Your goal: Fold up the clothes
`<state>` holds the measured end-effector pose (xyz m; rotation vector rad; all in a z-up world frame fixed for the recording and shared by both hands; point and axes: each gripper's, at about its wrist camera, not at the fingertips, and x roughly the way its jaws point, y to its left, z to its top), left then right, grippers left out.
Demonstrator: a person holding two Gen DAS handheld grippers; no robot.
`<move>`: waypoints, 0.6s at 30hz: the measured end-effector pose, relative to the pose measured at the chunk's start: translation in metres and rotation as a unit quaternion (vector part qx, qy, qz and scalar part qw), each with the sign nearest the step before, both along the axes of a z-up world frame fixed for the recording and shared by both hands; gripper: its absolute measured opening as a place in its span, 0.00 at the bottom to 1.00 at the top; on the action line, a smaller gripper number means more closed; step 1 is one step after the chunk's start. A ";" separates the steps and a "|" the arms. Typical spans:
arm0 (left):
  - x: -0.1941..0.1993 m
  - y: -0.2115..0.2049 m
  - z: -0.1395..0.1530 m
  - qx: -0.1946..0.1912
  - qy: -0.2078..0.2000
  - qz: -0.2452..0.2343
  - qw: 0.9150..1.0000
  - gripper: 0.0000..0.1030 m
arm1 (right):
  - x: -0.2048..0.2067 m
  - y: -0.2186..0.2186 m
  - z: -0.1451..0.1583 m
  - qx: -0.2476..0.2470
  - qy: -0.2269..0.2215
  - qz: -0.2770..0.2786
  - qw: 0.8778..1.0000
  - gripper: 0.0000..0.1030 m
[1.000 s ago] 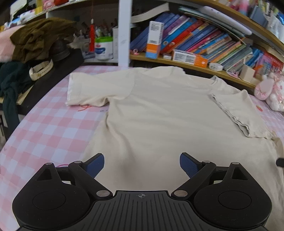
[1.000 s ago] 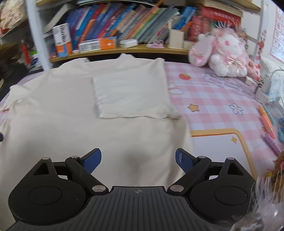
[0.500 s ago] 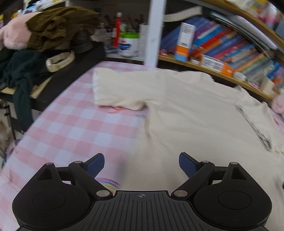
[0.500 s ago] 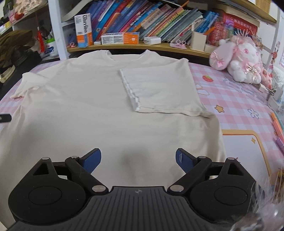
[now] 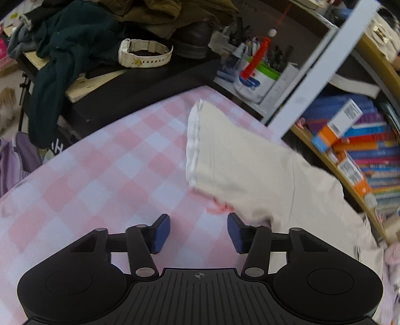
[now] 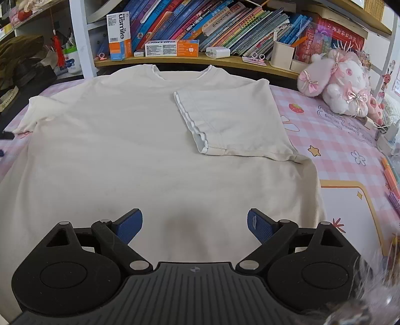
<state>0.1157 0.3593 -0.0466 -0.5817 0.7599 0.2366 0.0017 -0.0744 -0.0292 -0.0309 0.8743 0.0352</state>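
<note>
Blurrily, left gripper (image 5: pixel 198 232) fingers are closing on nothing beside the sleeve (image 5: pixel 225 160); right gripper (image 6: pixel 195 225) gapes, empty.

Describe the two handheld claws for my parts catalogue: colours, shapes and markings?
The left claw and right claw look alike: matte black, with a ribbed centre plate bearing a small crosshair mark, two round housings, angled linkage arms with silver pivot pins, and blue textured pads. No cables, hands or sleeves show.

Home bedroom: bookshelf (image 6: pixel 225 22), plush toy (image 6: pixel 335 85), checked bedsheet (image 5: pixel 100 175).
</note>
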 end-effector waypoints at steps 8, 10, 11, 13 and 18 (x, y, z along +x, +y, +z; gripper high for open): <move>0.035 0.013 -0.002 -0.047 0.007 0.066 0.997 0.39 | 0.004 -0.003 -0.002 0.010 0.008 -0.004 1.000 0.88; 0.038 0.015 -0.003 -0.055 0.012 0.091 0.994 0.33 | 0.005 -0.005 -0.003 0.013 0.010 -0.008 1.000 0.88; 0.037 0.016 -0.005 -0.062 0.011 0.106 0.992 0.24 | 0.007 -0.007 -0.004 0.014 0.011 -0.010 1.000 0.88; 0.031 0.021 -0.011 -0.086 0.003 0.141 0.986 0.10 | 0.009 -0.010 -0.005 0.016 0.013 -0.014 1.000 0.88; 0.022 0.033 -0.020 -0.144 -0.014 0.186 0.972 0.03 | 0.014 -0.017 -0.007 0.021 0.014 -0.013 1.000 0.88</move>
